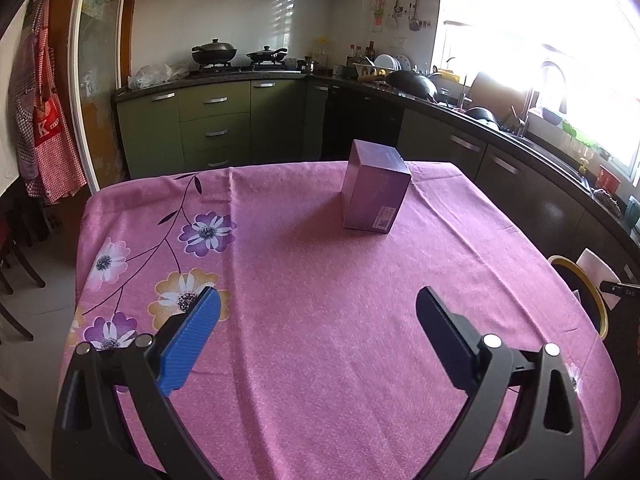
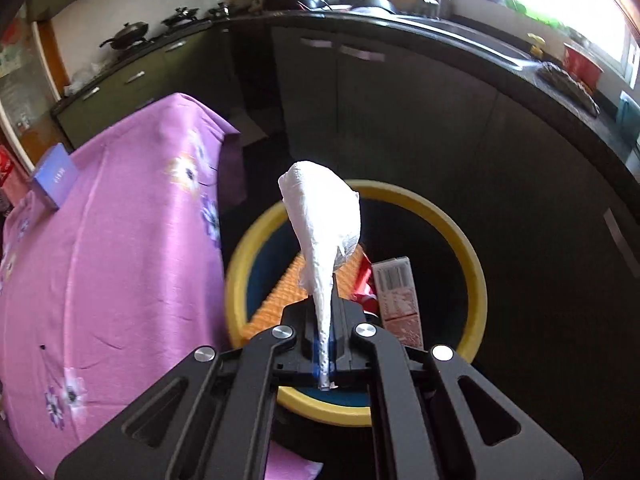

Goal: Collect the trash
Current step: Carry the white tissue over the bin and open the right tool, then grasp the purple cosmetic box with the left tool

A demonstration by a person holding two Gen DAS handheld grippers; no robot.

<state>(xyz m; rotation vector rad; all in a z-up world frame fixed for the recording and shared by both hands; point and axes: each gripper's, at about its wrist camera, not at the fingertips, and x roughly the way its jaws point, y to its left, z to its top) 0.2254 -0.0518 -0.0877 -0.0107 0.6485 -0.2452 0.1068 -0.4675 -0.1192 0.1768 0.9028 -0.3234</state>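
My right gripper [image 2: 325,312] is shut on a crumpled white paper tissue [image 2: 322,216], which sticks out past the fingertips. It hangs over a yellow-rimmed trash bin [image 2: 476,276] beside the table; an orange pack and a pink-white carton [image 2: 400,300] lie inside the bin. A purple box [image 1: 376,186] stands upright on the pink flowered tablecloth [image 1: 320,300], toward the far side. That box shows as a small blue-purple shape [image 2: 56,180] in the right wrist view. My left gripper [image 1: 318,308] hovers open over the near part of the table, with nothing between its fingers.
The bin [image 1: 580,284] stands at the table's right edge, with the tissue [image 1: 596,276] above it. Dark kitchen cabinets and a counter with a sink [image 2: 472,36] run behind the bin. Green cabinets and a stove with pans [image 1: 236,56] lie beyond the table. Aprons [image 1: 44,120] hang at left.
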